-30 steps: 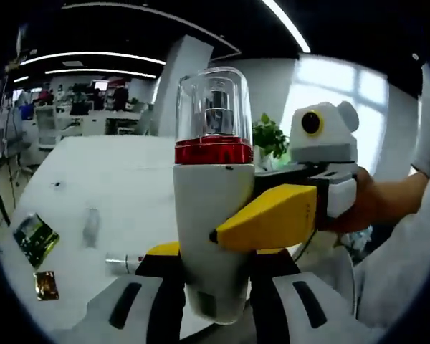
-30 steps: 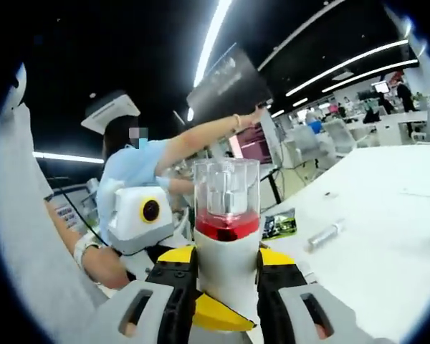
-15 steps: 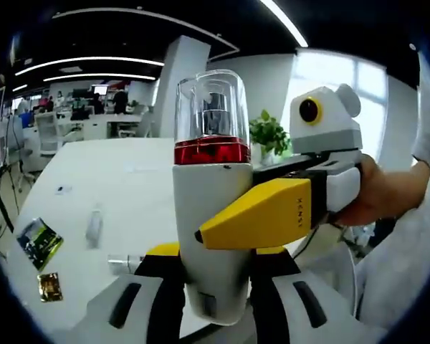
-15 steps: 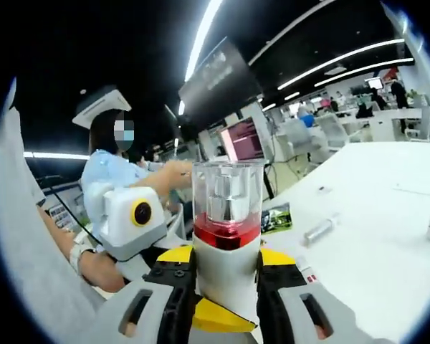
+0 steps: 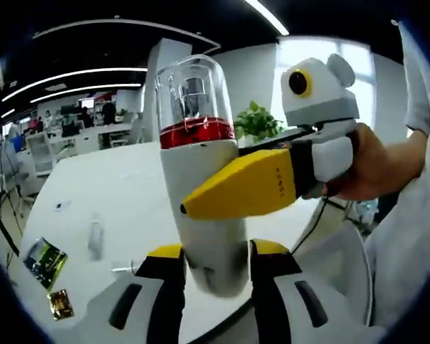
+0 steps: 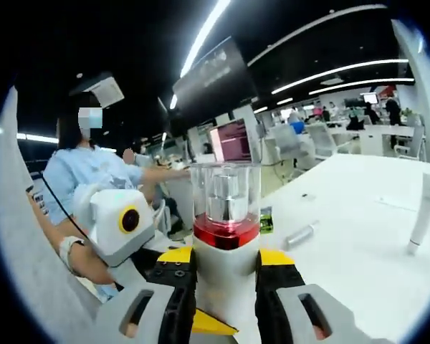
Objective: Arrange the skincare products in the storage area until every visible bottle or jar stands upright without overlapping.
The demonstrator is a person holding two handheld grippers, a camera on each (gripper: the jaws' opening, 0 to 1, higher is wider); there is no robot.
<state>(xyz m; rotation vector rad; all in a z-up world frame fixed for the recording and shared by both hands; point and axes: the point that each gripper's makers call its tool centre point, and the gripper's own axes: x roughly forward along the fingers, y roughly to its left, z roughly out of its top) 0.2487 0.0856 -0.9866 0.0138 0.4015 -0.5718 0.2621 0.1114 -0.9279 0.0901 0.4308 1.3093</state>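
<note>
A white bottle [image 5: 201, 179] with a red band and a clear domed cap is held above the white table [image 5: 122, 193]. My left gripper [image 5: 216, 252] is shut on its lower body. My right gripper [image 5: 244, 186] comes in from the right, one yellow jaw pressed across the bottle's middle. In the right gripper view the same bottle [image 6: 226, 265] stands upright between the jaws of my right gripper [image 6: 226, 256], which is shut on it. My left gripper [image 6: 213, 324] crosses below from the left. A white tube [image 6: 421, 211] stands on its cap on the table at right.
A small silver tube [image 6: 299, 233] and a sachet [image 6: 265, 218] lie on the table. Two sachets [image 5: 44, 261] and small tubes [image 5: 94, 236] lie at the left. A person in light blue [image 6: 86, 168] sits behind, near a laptop [image 6: 231, 141]. A plant [image 5: 256, 122] stands at the back.
Both grippers stay shut on the bottle. It now leans a little in the left gripper view, and the right gripper sits higher. The standing white tube has come into the right gripper view.
</note>
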